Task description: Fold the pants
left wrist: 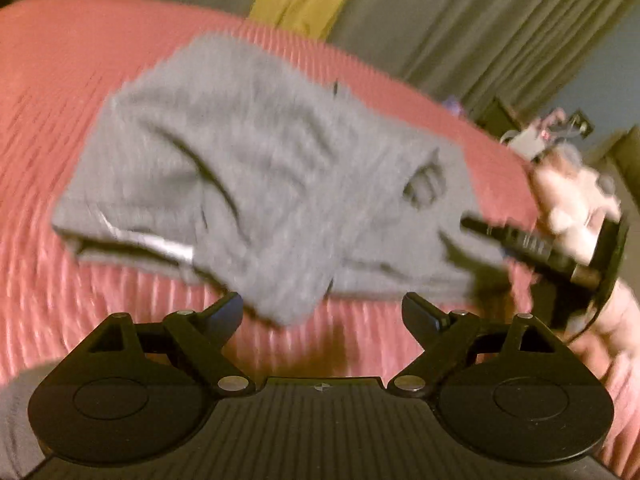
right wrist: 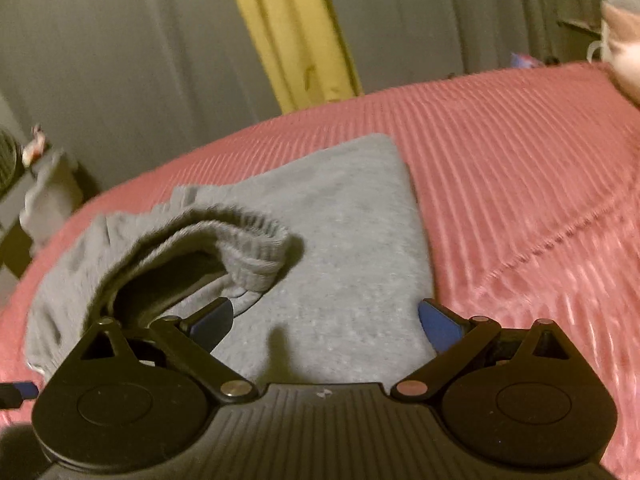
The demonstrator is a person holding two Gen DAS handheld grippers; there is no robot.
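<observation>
Grey pants lie folded in a bundle on a red ribbed bedspread. My left gripper is open just over the bundle's near corner, which reaches between the fingers without being pressed. In the right wrist view my right gripper is open too, with its jaws wide over the flat grey pants. A ribbed elastic hem curls up just ahead of its left finger. The left wrist view also shows the right gripper at the bundle's right side, held by a hand. Both views are blurred.
Grey curtains with a yellow strip hang behind the bed. Dark furniture with small items stands past the bed's right edge. Bare bedspread stretches right of the pants. A grey object stands beyond the bed's left edge.
</observation>
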